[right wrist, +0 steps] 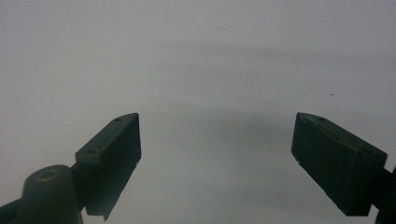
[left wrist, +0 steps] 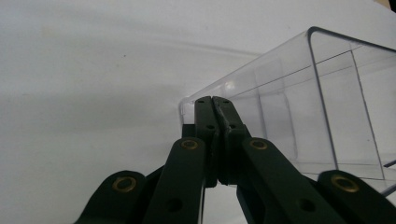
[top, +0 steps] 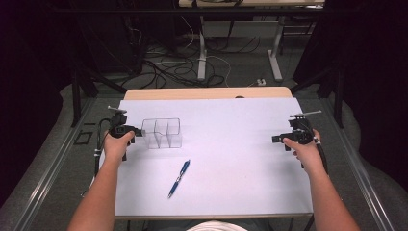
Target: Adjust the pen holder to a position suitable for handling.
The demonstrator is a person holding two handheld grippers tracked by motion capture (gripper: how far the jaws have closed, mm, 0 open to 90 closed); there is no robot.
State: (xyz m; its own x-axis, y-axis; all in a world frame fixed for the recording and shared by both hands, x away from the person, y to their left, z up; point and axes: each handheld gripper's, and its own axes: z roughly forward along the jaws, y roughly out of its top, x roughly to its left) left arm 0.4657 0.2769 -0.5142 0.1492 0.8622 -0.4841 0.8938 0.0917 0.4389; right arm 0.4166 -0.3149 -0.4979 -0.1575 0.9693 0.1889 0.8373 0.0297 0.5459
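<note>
A clear plastic container (top: 161, 132) with three compartments stands on the white table sheet at the left. My left gripper (top: 139, 131) is at its left end wall. In the left gripper view the jaws (left wrist: 214, 100) are pressed together at the rim of the container (left wrist: 303, 107), pinching its thin near wall. A blue pen (top: 179, 179) lies on the sheet nearer to me, pointing toward the container. At the right side of the table my right gripper (top: 275, 139) points left. Its jaws (right wrist: 217, 121) stand wide apart over bare white sheet with nothing between them.
The white sheet (top: 231, 159) covers the tabletop, and a wooden edge (top: 207, 93) shows at the far side. Beyond the table are desk legs and loose cables on the floor. Dark curtains flank both sides.
</note>
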